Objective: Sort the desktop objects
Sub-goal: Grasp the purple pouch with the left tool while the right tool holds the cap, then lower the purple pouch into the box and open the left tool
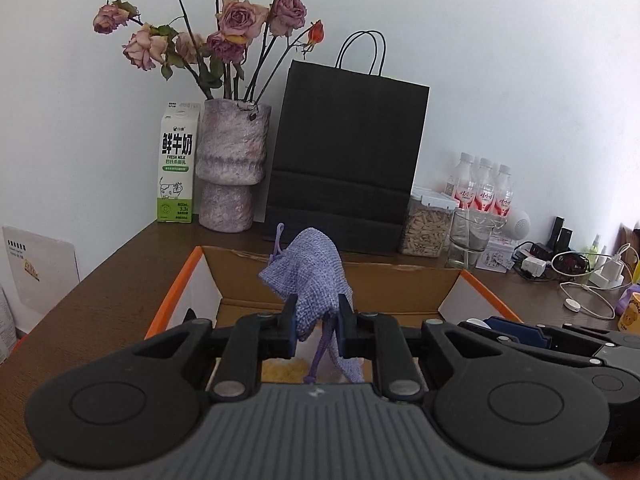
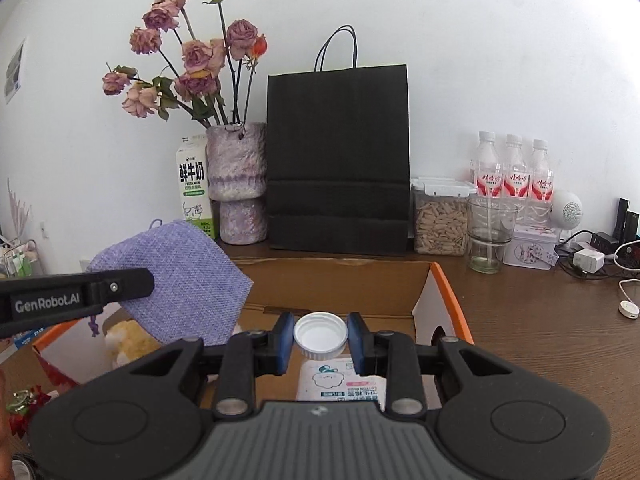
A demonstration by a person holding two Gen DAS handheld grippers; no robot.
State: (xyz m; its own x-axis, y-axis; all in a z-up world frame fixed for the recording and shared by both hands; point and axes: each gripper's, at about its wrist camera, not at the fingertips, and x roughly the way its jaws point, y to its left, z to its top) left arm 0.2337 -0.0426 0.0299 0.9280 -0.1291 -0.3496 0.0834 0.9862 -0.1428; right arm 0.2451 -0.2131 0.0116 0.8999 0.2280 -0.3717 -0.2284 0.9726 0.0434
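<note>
My left gripper (image 1: 316, 316) is shut on a purple woven drawstring pouch (image 1: 308, 276) and holds it over an open cardboard box (image 1: 400, 276) with orange edges. In the right wrist view the same pouch (image 2: 180, 280) hangs at the left, pinched by a finger (image 2: 120, 286) of the left gripper. My right gripper (image 2: 320, 334) is shut on the white lid (image 2: 320, 334) of a cotton bud container (image 2: 344, 386), over the same box (image 2: 340, 284). The right gripper (image 1: 500, 328) shows low at the right of the left wrist view.
A yellow fluffy item (image 2: 132, 342) lies in the box. Behind it by the wall stand a black paper bag (image 2: 338, 160), a vase of dried roses (image 2: 240, 184), a milk carton (image 2: 192, 188), a seed jar (image 2: 440, 220), a glass (image 2: 490, 236) and three bottles (image 2: 514, 176). Cables and chargers (image 2: 592, 260) lie at the right.
</note>
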